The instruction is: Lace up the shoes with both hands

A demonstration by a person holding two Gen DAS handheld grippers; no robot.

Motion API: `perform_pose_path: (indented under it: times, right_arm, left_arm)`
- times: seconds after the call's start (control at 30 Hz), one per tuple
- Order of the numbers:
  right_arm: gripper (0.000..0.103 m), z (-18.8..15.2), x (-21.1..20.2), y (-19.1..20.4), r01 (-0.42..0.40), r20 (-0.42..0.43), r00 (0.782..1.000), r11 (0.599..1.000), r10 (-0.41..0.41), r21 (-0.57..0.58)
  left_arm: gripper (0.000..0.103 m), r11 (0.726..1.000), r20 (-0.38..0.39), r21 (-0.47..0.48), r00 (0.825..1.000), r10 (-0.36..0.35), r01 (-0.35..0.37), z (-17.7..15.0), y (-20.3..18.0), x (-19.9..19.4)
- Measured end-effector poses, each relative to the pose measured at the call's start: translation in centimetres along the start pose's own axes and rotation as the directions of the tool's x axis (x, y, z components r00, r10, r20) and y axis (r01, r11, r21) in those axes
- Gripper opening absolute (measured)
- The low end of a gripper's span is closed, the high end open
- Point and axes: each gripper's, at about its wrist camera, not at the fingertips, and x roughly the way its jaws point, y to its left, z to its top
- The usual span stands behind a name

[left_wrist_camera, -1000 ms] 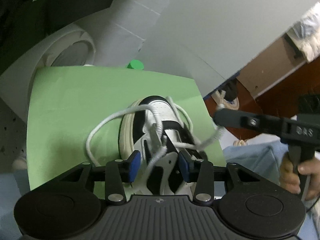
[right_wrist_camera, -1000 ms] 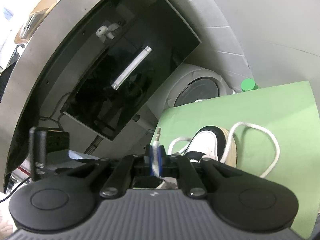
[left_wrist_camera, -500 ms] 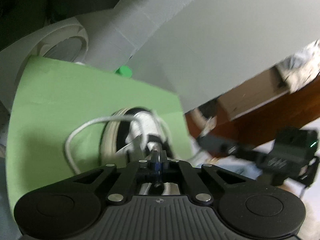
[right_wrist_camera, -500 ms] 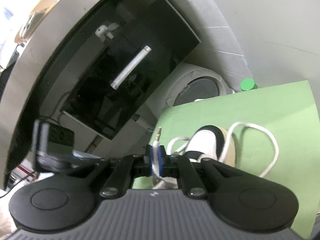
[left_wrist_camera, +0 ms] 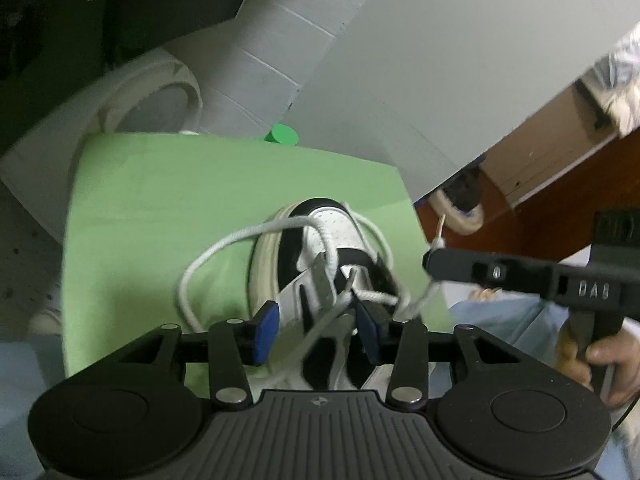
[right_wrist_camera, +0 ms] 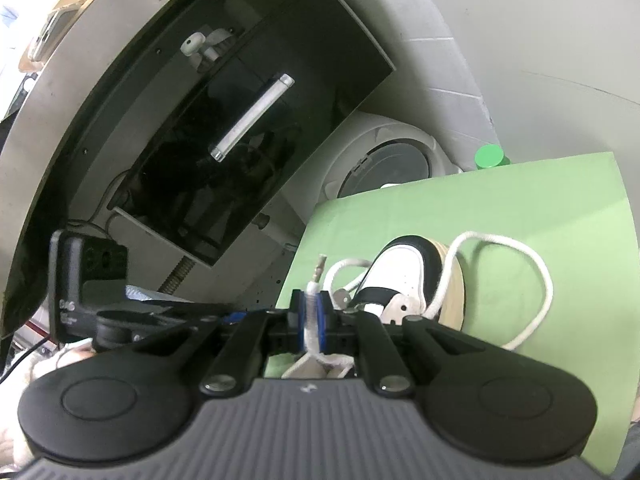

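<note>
- The shoe [left_wrist_camera: 320, 264], black and white, lay on the green mat [left_wrist_camera: 160, 200], toe pointing away from the left wrist camera; its white lace [left_wrist_camera: 224, 248] looped out over the mat
- The left gripper [left_wrist_camera: 316, 330] had just been opening; its blue pads stood apart over the shoe's tongue, a lace strand between them, unpressed
- The right gripper [right_wrist_camera: 311, 322] was clamped on the lace end; the aglet stuck up above its pads

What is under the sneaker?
A green mat lies under the black-and-white sneaker, with a loop of white shoelace resting on it. The mat directly beneath the sole is covered.
</note>
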Motion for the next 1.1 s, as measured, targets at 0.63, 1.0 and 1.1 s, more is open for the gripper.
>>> perform_pose_path:
  times: [0.63, 1.0, 1.1]
  right_arm:
    - [0.01, 0.0, 0.6, -0.4, -0.01, -0.016, 1.0, 1.0, 0.01, 0.018]
    - [0.011, 0.0, 0.3, -1.3, -0.094, 0.026, 0.995, 0.989, 0.091, 0.115]
    - [0.011, 0.1, 0.3, -1.6, -0.092, 0.039, 0.995, 0.988, 0.088, 0.128]
  left_arm:
    - [0.004, 0.858, -0.096, 0.491, 0.97, 0.224, -0.15, -2.3, -3.0, 4.5]
    - [0.005, 0.985, 0.018, 0.157, 0.997, -0.082, 0.078, 0.2, -0.2, 0.1]
    - [0.005, 0.98, -0.014, 0.163, 0.994, -0.111, 0.112, 0.5, -1.2, 1.1]
